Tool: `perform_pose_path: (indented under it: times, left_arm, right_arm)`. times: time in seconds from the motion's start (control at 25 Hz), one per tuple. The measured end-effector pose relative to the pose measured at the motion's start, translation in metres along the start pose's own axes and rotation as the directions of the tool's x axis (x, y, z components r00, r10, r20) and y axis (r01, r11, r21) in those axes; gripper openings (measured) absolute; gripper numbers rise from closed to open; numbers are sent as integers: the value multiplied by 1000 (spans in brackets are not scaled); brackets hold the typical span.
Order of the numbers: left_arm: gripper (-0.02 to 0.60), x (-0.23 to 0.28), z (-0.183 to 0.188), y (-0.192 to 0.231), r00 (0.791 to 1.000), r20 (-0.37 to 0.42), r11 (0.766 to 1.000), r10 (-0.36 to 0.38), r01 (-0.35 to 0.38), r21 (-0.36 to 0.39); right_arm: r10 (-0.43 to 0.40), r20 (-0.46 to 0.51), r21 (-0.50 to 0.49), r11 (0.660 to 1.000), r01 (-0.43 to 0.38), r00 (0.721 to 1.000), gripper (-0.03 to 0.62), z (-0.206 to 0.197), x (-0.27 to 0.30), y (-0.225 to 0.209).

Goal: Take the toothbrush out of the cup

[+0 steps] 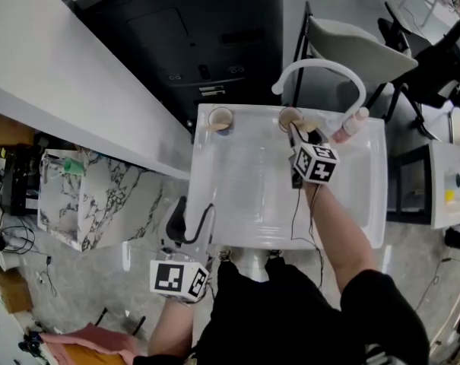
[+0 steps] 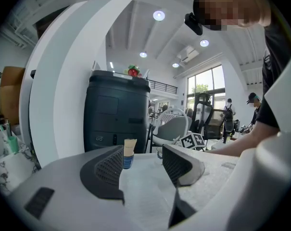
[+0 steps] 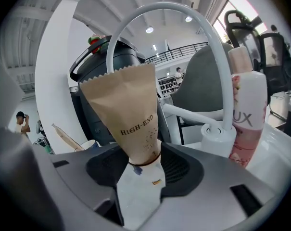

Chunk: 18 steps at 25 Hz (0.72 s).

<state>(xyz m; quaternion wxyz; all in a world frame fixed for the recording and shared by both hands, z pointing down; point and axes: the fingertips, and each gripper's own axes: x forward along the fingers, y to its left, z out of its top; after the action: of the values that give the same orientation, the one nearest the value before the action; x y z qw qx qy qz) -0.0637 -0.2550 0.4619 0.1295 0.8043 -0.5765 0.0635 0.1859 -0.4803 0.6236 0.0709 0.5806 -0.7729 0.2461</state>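
One white glossy rectangular basin (image 1: 252,196), smooth, with rounded corners. On the basin's back rim, two small round cups: a left cup (image 1: 220,119) toward the back left corner and a right cup (image 1: 290,115) near the middle. Just beside the right cup, rising from the same rim, one white arched tube faucet (image 1: 321,67). Toward the basin's back right corner, one pink-and-white plastic bottle (image 1: 351,124), cylindrical and leaning.

Two tan paper sleeves, one per cup, matt and flat. In the right cup, upright, the tan paper toothbrush sleeve (image 3: 131,114): widening upward, zigzag-cut along the top, printed HIGH-END. In the left cup, tilted, a slimmer tan paper sleeve (image 3: 63,134).

Two grey grippers with black ribbed pads, each carrying one black-and-white marker cube. Right gripper (image 3: 143,166) over the basin's back rim at the right cup, jaws apart, the narrow foot of the toothbrush sleeve standing between them, no pressing to be seen. Left gripper (image 2: 143,165) outside the basin's near left corner, jaws apart, nothing gripped, only the far left cup visible through the gap.
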Motion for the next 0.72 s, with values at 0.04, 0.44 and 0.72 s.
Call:
perform_pose_path:
  times: [0.04, 0.44, 0.72]
  left_arm:
    - [236, -1, 0, 3, 1000, -1, 1000, 3, -3, -2]
    - [236, -7, 0, 16, 1000, 3, 1000, 13, -13, -10]
    - [236, -12, 0, 23, 1000, 6, 1000, 12, -12, -14]
  right_arm:
    - [-9, 0, -5, 1000, 9, 1000, 184, 0, 1, 0]
    - [-78, 22, -84, 993, 80, 997, 41, 6, 0, -2]
    - [-71, 45, -102, 992, 75, 996, 40, 16, -4, 3]
